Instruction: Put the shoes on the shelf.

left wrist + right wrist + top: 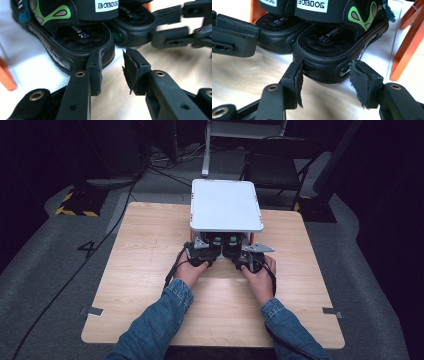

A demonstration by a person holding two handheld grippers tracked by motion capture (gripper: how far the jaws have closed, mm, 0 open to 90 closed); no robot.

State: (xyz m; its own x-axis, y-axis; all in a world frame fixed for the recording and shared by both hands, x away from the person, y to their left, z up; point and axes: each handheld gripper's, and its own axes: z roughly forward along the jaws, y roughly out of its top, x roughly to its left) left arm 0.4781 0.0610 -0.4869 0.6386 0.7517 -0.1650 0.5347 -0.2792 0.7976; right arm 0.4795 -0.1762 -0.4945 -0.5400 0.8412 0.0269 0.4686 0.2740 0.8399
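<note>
A: From the high view, what's there?
B: Two sandals under one white shelf [227, 205] on the tabletop [150, 270], with both hands at its front.

A: Left gripper view?
B: The left gripper [112, 71] has its jaws apart, empty, beside the left sandal [72, 37].

A: Right gripper view?
B: The right gripper [325, 83] has its jaws spread wide around the heel of the right sandal [334, 47], not clamped.
</note>
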